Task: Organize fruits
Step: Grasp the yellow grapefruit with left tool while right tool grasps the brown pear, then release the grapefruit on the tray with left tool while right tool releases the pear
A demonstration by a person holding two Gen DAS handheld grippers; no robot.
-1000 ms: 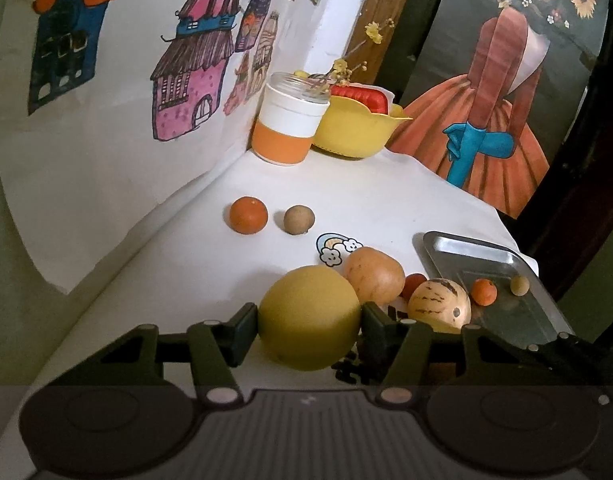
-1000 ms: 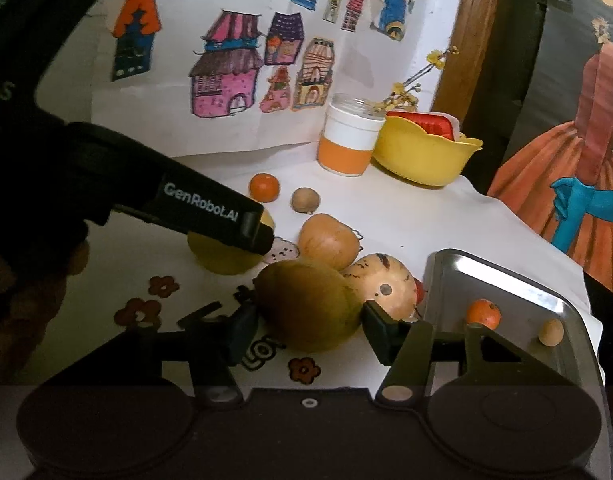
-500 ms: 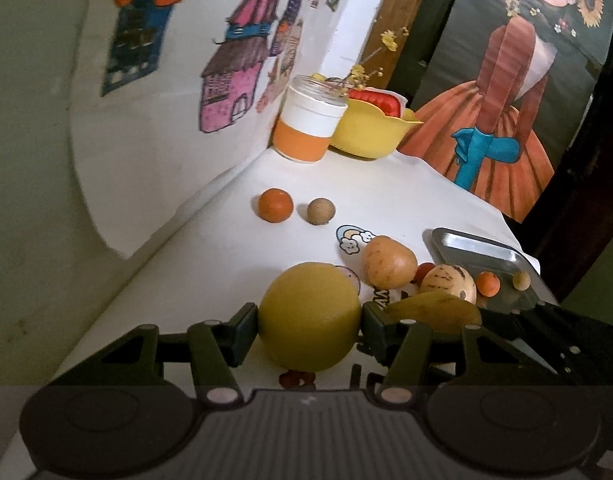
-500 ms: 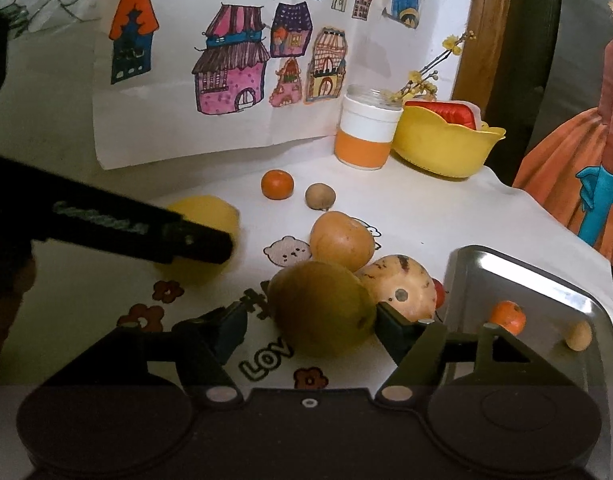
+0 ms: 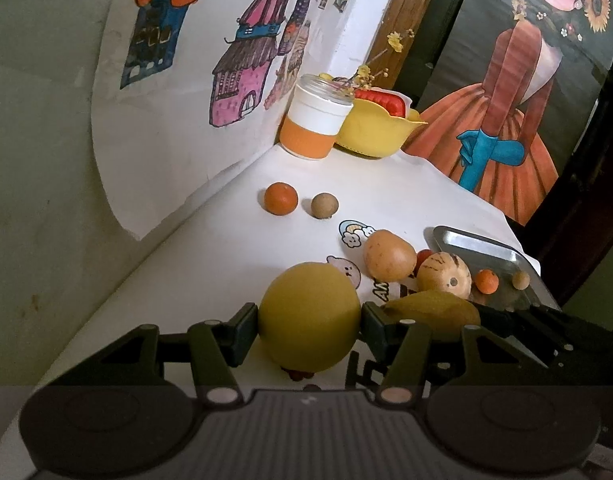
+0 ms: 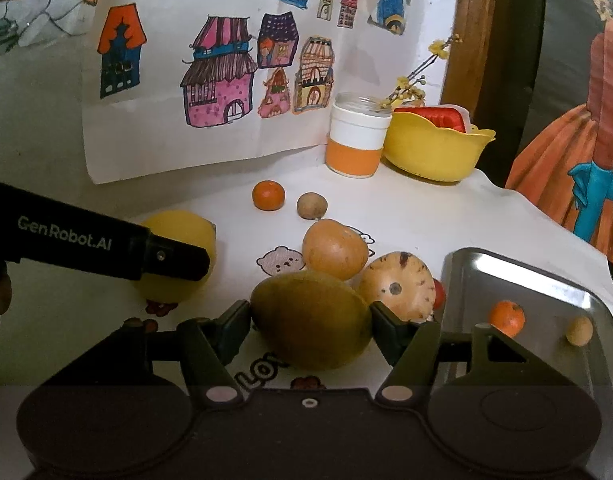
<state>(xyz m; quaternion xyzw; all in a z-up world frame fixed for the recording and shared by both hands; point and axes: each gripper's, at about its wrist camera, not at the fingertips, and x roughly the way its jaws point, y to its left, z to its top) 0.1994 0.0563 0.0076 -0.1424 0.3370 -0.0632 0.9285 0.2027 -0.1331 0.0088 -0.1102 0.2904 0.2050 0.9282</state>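
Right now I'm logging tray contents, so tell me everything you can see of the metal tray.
The shiny rectangular metal tray has a raised rim and rounded corners and lies flat at the right edge of the white tablecloth. Inside lie a small orange fruit and a small tan ball-shaped fruit, apart from each other. A speckled tan fruit sits beside its left rim.

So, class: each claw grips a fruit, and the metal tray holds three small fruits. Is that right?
Not quite. The metal tray holds two small fruits, not three: a small orange one and a small tan one, as the right wrist view shows. The rest stands: each claw does grip a fruit.
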